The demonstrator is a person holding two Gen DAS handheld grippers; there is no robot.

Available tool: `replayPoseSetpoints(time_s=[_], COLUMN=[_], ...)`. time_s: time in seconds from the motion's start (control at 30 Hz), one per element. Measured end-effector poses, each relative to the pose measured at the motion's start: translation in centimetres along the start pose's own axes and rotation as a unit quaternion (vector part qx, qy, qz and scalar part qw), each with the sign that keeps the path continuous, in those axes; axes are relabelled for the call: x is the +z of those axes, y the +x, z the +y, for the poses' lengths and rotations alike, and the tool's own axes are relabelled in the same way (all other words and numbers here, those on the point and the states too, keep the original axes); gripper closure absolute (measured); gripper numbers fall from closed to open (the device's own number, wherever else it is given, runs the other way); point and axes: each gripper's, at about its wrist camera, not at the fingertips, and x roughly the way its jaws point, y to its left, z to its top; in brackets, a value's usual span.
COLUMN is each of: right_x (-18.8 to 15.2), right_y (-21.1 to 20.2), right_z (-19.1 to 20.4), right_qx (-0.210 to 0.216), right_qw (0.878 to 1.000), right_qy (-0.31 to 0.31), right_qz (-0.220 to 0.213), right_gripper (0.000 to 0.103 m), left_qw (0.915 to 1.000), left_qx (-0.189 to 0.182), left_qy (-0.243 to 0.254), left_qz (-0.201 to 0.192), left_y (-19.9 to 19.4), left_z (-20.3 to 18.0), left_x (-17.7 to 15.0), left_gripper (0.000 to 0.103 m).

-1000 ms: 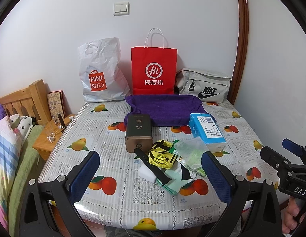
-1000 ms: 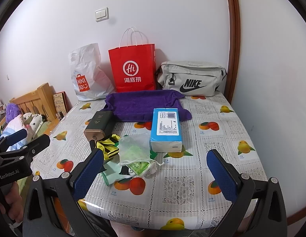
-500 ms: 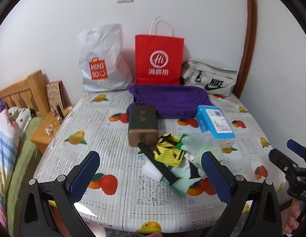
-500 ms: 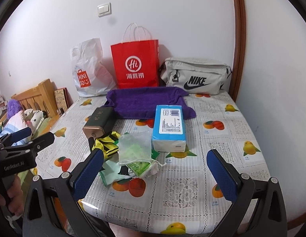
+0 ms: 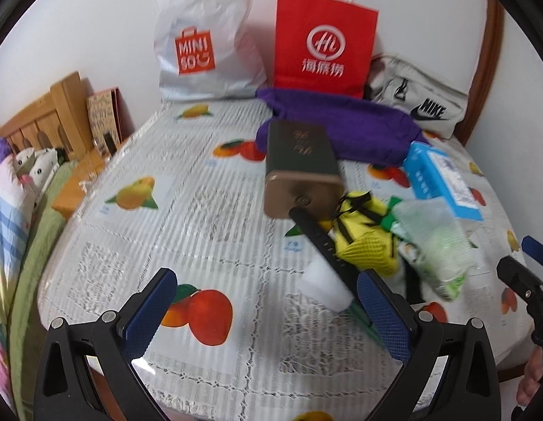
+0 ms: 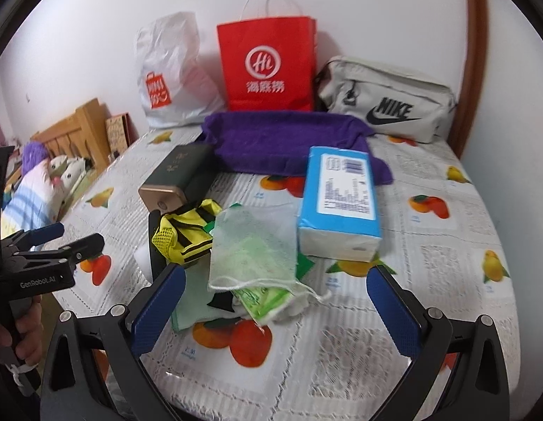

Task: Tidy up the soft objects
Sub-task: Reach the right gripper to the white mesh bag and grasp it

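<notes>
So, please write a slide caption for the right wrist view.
Open right gripper facing a translucent green mesh pouch and blue tissue pack on the fruit-print tablecloth.

A table (image 6: 464, 231) in a fruit-print cloth bears 3 bags, a purple towel (image 6: 289, 140), a tissue pack (image 6: 341, 196), a dark box (image 5: 299, 161) and a jumbled soft pile (image 6: 243, 245).

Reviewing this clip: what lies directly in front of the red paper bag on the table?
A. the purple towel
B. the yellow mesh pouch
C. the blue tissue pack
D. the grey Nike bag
A: the purple towel lies spread right below the red paper bag, while the blue tissue pack lies nearer the camera and the grey Nike bag sits beside it.
</notes>
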Motion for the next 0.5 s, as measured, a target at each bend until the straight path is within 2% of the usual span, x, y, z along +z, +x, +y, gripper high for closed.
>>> replayPoseSetpoints(time_s=[0.5], right_x=[1.2], right_y=[8.2], right_z=[2.4], right_qx=[-0.018], right_qw=[0.997], right_qy=[-0.04], right_qz=[0.064], right_gripper=[0.001], left_qw=[0.9985], left_qx=[-0.026], left_qy=[-0.03], left_qz=[0.039], left_y=[4.3], left_z=[2.7], left_x=[-0.8], left_gripper=[0.0])
